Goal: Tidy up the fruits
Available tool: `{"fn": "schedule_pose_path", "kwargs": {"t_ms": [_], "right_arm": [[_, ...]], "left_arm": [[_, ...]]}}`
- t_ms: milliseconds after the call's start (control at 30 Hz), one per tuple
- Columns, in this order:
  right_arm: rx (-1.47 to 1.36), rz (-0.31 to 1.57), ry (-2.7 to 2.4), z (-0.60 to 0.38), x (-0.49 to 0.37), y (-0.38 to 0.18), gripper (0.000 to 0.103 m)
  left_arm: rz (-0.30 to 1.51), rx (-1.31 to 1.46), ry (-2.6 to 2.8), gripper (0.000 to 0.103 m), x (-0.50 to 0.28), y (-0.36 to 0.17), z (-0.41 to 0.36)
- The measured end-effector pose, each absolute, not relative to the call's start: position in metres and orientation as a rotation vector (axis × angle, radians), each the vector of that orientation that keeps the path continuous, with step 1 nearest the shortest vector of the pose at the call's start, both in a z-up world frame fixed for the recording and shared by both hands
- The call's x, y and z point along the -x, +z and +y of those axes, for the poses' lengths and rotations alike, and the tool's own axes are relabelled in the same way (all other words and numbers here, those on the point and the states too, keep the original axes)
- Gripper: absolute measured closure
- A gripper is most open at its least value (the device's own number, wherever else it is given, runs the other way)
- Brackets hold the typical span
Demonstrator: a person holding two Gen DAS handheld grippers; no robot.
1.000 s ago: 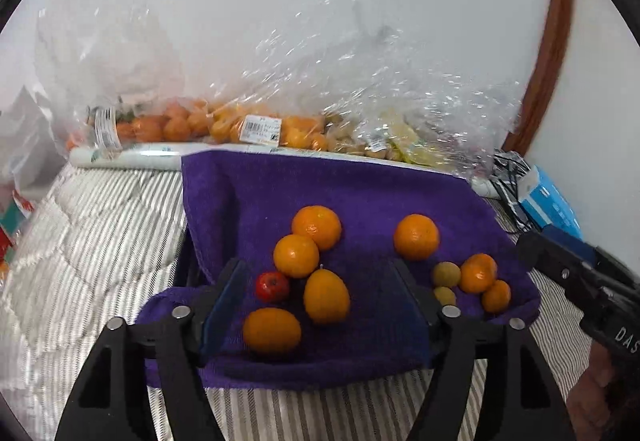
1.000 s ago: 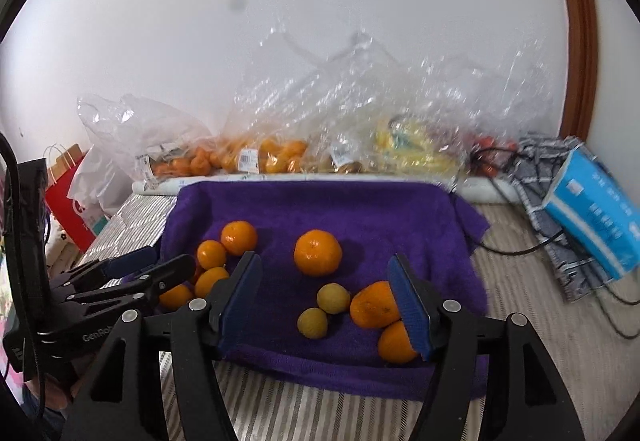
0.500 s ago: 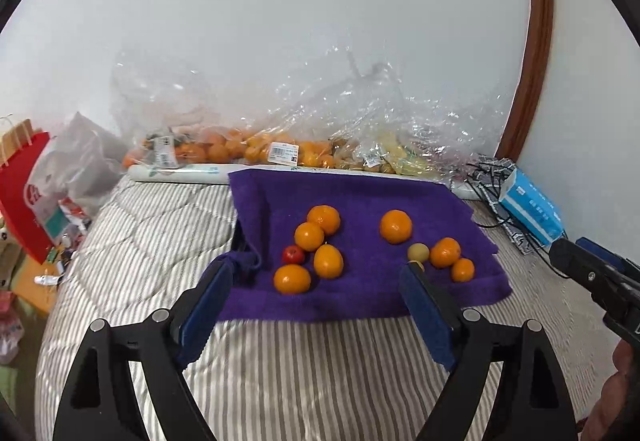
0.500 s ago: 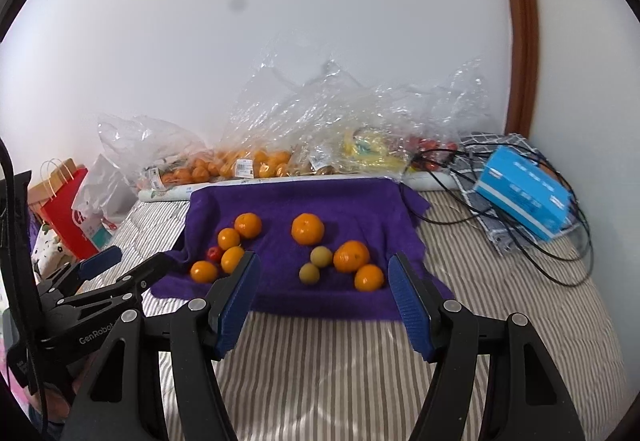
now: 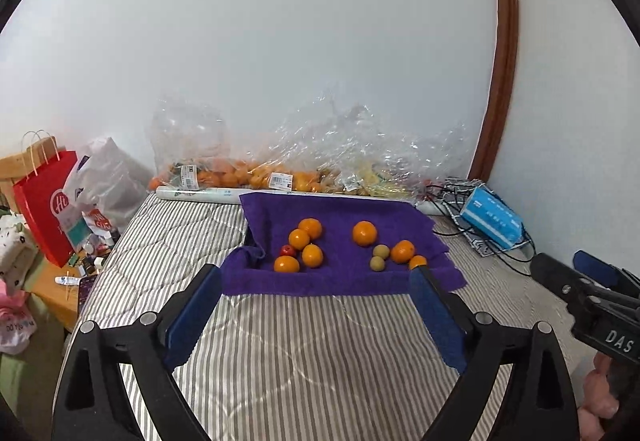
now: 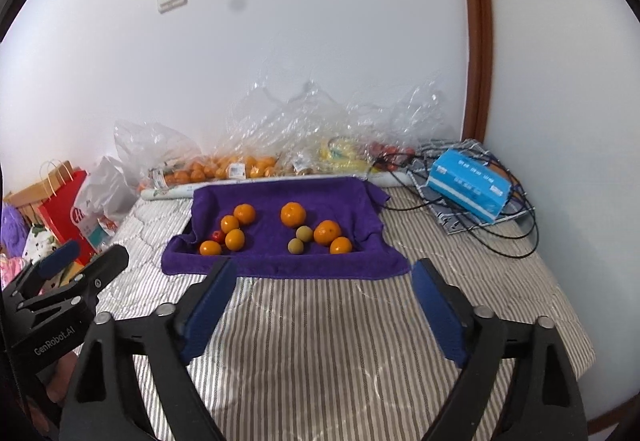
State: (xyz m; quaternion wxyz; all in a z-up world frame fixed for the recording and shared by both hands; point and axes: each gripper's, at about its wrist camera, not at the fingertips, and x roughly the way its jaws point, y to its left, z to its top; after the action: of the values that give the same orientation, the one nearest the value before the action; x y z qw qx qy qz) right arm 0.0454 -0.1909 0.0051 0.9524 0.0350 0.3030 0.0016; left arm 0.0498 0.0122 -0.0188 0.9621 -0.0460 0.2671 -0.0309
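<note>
I see the purple towel point(image 5: 344, 273) spread on the striped mattress point(image 5: 304, 353), and I take it as my landmark. All the loose fruit sits on it, in two clusters.

Toward the towel's left side lie four oranges point(image 5: 299, 239) bunched close together, some touching, with one small red fruit point(image 5: 287, 250) tucked against their left edge; it could be a tomato or a tiny apple, I cannot tell at this size. The oranges look smooth, bright and roundish.

Toward the towel's right side, one larger orange point(image 6: 293, 214) sits alone nearer the back edge. In front of it two dull yellow-green fruits point(image 6: 304, 233) lie just beside two more oranges point(image 6: 327, 232), the front one near the towel's front edge.

Behind the towel, against the wall, crumpled clear plastic bags point(image 5: 312, 165) hold more orange fruit and something yellow. To the towel's right rests a blue box point(image 6: 468, 183) over tangled black cables point(image 6: 516, 225). To its left, past the mattress edge, stands a red paper bag point(image 5: 44, 209).

My left gripper point(image 5: 316, 317) hangs in front of the towel over bare mattress, jaws opening, nothing between its blue pads point(image 5: 192, 321). My right gripper point(image 6: 324, 309) is likewise in front of the towel, jaws opening and holding nothing.
</note>
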Motion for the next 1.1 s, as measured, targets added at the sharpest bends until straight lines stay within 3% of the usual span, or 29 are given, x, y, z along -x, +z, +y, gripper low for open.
{"fn": "schedule_pose_path", "kwargs": {"t_ms": [200,1100], "right_arm": [[-0.051,0.581,-0.023,-0.193,-0.015,0.019,0.001],[-0.028,0.577,-0.011,-0.187,0.001,0.018,0.000]], "left_arm": [[0.517,0.104,-0.057,0.008,-0.024,-0.011,0.012],[0.502,0.108,-0.033,0.008,-0.010,-0.008,0.011]]}}
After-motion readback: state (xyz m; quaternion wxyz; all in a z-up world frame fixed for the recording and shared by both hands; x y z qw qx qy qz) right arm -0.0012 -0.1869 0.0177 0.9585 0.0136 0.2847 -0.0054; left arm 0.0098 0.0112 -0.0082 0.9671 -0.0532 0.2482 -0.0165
